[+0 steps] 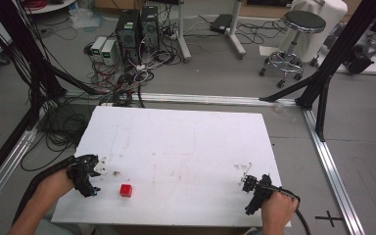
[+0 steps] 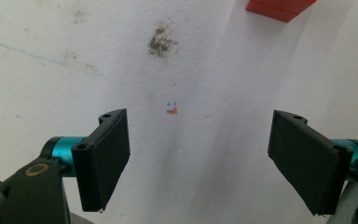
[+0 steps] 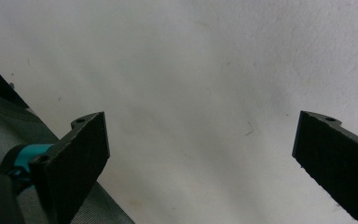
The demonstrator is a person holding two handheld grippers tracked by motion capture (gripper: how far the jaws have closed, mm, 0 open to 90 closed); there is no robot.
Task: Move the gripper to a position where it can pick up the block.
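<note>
i hold my left gripper (image 1: 94,180) near the table's (image 1: 186,142) 7 o'clock corner, low over the white top. its jaws stand wide apart, with bare white surface between them. in the left gripper view a dark smudge (image 2: 161,40) sits at 12 o'clock from the gap, a small orange-red mark (image 2: 171,111) lies nearer between the jaws, and the red block (image 2: 279,8) shows at about 1 o'clock, cut by the top edge. from the high view the red block (image 1: 126,190) rests on the table just beside my left gripper, at its 3 o'clock, not touching it.

my right gripper (image 1: 248,182) is near the table's 5 o'clock corner, well apart from the block. its jaws are also spread wide, nothing between them but white tabletop. in the right gripper view the table edge and grey floor (image 3: 9,121) run past at 8 o'clock.
</note>
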